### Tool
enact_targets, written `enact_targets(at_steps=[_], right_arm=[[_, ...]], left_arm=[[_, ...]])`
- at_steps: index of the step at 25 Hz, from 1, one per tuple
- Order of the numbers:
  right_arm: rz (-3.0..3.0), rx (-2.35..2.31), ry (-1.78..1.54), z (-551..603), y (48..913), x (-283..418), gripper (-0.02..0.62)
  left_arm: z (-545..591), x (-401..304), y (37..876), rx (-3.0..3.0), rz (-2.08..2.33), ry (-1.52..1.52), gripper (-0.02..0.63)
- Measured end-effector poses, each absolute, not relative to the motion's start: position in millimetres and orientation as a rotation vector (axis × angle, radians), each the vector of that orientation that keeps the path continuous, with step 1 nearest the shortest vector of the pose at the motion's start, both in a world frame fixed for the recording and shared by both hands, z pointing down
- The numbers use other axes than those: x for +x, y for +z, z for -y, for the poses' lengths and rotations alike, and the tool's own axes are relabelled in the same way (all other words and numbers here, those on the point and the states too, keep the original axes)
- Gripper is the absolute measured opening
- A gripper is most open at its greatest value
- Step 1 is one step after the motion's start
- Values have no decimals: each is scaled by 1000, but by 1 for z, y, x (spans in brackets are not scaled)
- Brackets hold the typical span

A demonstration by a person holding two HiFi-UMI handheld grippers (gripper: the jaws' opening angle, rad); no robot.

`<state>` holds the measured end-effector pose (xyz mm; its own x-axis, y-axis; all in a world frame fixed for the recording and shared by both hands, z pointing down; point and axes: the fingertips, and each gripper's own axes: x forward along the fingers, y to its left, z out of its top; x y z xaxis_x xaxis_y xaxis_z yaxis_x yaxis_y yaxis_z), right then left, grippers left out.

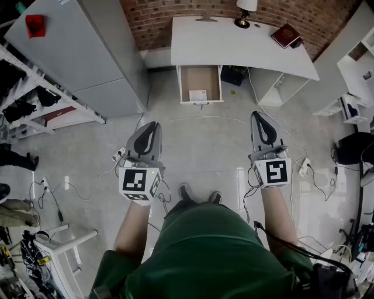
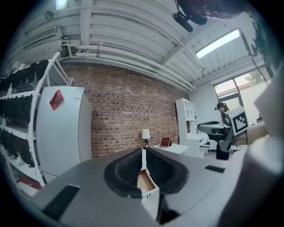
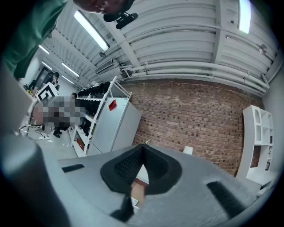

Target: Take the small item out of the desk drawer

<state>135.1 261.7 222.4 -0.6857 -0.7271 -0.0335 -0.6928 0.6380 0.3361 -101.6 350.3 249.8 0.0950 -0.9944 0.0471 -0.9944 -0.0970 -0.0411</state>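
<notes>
The white desk (image 1: 234,47) stands ahead by the brick wall, its wooden drawer (image 1: 198,79) pulled open. A small white item (image 1: 198,95) lies near the drawer's front. My left gripper (image 1: 153,127) and right gripper (image 1: 258,117) are held over the floor about a body length short of the desk, both pointing at it. Each is shut with nothing between its jaws. In the left gripper view the jaw tips of my left gripper (image 2: 143,153) meet, and the open drawer (image 2: 144,181) shows through the gap below them. In the right gripper view the tips of my right gripper (image 3: 143,148) also touch.
A lamp (image 1: 245,14) and a red book (image 1: 285,35) sit on the desk, with a black box (image 1: 234,75) under it. A grey cabinet (image 1: 76,52) and a shoe rack (image 1: 23,105) stand left, white shelving (image 1: 350,76) right. Cables (image 1: 87,193) trail over the floor.
</notes>
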Motion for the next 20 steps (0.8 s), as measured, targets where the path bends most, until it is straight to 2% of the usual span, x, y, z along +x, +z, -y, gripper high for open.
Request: enact_targets(at_steps=[11,20], right_arm=[[2626,1245,-538,-257,231,81,3],[2524,1177,-654,-258,236,44,3]], left_arm=[[-335,-147,260,2384,2020,64,26],[-320,-151,267,2442,1934,43,27]])
